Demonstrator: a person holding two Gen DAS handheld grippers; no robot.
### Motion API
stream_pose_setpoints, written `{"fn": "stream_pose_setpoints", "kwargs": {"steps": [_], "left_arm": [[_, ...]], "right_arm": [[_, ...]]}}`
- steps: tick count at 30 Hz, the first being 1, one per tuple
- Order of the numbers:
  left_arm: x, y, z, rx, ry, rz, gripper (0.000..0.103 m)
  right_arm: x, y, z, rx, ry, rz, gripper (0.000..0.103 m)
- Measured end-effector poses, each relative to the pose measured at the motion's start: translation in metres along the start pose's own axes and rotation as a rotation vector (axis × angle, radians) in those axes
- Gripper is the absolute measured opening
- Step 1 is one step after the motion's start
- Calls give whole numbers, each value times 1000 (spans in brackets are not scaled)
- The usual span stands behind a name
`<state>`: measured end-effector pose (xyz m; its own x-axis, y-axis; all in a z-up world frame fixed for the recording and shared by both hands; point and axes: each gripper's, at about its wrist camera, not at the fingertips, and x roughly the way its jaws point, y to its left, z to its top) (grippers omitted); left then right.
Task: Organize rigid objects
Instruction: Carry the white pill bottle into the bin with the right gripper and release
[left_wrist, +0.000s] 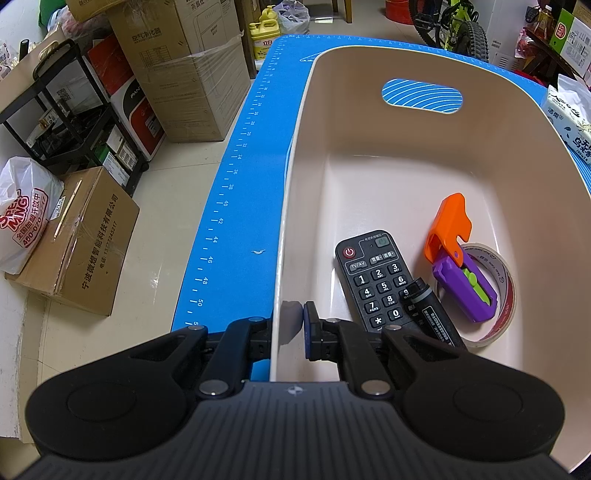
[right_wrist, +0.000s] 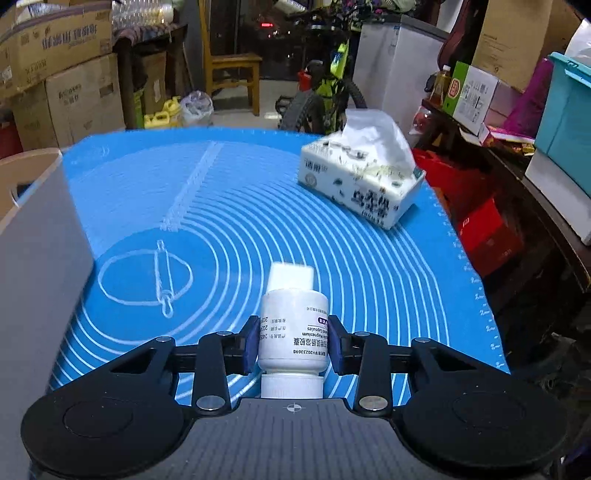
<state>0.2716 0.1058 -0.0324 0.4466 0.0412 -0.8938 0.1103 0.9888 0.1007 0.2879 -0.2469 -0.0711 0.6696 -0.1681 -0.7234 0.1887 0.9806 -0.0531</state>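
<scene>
A beige plastic bin (left_wrist: 369, 122) stands on the blue mat (left_wrist: 236, 206). Inside lie a black remote (left_wrist: 373, 280), a black cylinder (left_wrist: 432, 314), an orange and purple toy (left_wrist: 458, 258) and a tape roll (left_wrist: 498, 291). My left gripper (left_wrist: 291, 328) is shut on the bin's near left wall, one finger inside, one outside. My right gripper (right_wrist: 292, 341) is shut on a white pill bottle (right_wrist: 291, 332), held above the mat (right_wrist: 258, 221), cap towards the camera. The bin's wall (right_wrist: 33, 258) shows at the left of the right wrist view.
A tissue box (right_wrist: 362, 181) sits on the mat's far right, and shows in the left wrist view (left_wrist: 572, 122). Cardboard boxes (left_wrist: 74, 240) and a black rack (left_wrist: 70, 122) stand on the floor to the left. A bicycle (right_wrist: 325, 96) and shelves stand beyond the table.
</scene>
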Motion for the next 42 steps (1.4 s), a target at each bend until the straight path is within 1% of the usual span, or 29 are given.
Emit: {"fn": "stream_pose_setpoints", "kwargs": {"steps": [7,12,19,23,29,33,40,42], "left_arm": [[0,0,0,0,0,0,11],[0,0,0,1,0,0,11],[0,-1,0,1,0,0,11],[0,-1,0,1,0,1,11],[0,-1,0,1,0,1,11],[0,-1,0,2,0,2,11],[0,-1,1,3,-1,2,11],[0,0,1,4,0,3,11]], "right_arm": [[-41,13,22,-9,-106,75,45],[-74,42,35,-36,-176,178,45],[-109,93,40,-118,-223,342,45],[-115,120,35,-171,-194,422,45],[-112,165,14,-291,-124,479,45],[-105,184,1,-354,-64,488,45],[-92,195,-9,-412,47,469,45],[-92,198,-10,-425,49,468,45]]}}
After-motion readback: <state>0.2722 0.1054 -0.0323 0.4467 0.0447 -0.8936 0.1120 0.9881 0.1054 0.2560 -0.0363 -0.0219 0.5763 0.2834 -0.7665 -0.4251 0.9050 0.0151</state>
